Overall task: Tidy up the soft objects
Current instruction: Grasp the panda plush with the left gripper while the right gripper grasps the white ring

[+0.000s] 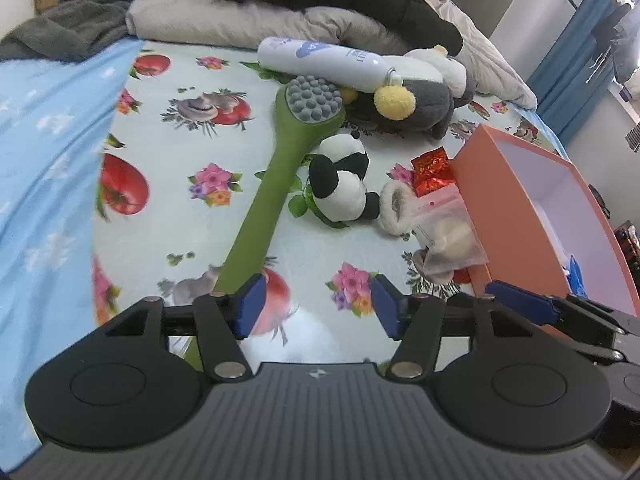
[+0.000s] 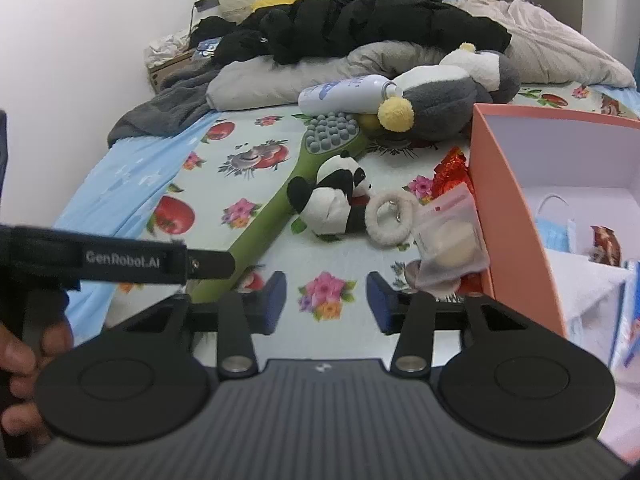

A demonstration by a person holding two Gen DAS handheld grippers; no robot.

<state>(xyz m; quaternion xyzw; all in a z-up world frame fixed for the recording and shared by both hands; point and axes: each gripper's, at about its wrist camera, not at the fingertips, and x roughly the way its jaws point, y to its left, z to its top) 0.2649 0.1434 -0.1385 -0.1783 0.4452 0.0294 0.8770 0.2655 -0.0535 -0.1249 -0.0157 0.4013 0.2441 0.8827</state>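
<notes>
Several toys (image 1: 342, 184) beside orange box (image 1: 504, 204)

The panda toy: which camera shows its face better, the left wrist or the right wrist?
The right wrist view: the panda toy lies with its face and eye patches turned toward that camera. In the left wrist view the panda toy shows mostly its back and limbs.

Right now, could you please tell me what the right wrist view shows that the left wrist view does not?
Only the right wrist view shows inside the orange box: a blue face mask there, and the person's left hand.

Only the left wrist view shows blue curtains.

Both show the panda plush, green massage brush, penguin plush, white bottle, and fluffy ring. Both the left gripper and right gripper are open.
</notes>
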